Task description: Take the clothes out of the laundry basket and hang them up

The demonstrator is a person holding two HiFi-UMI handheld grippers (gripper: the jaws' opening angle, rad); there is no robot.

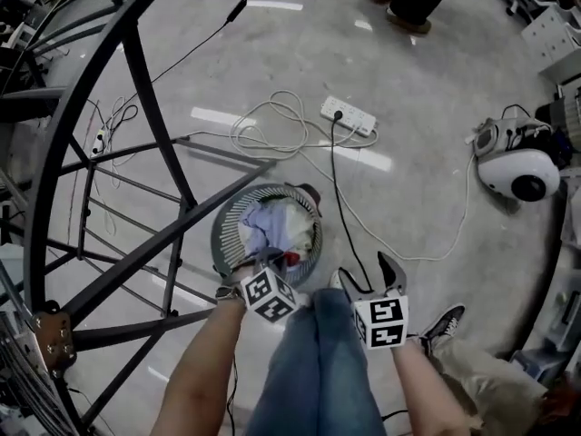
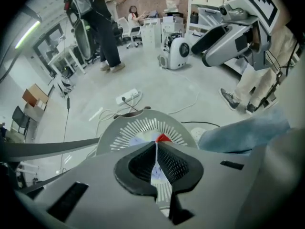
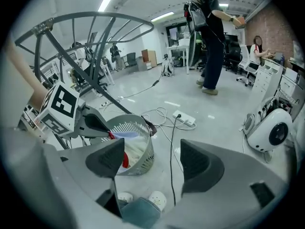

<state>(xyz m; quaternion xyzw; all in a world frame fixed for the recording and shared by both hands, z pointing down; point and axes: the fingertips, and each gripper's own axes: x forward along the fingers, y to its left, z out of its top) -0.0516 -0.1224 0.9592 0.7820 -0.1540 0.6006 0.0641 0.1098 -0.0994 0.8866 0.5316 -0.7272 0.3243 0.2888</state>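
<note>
The left claw (image 2: 156,147) is pinched tight on a pale blue cloth (image 3: 126,134), just over the grey laundry basket (image 1: 224,230) on the floor (image 1: 427,107). The right claw (image 3: 150,151) is wide open with nothing in it

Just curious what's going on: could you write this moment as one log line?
left gripper: shut on cloth, above basket | right gripper: open, empty | basket: more clothes inside
</note>
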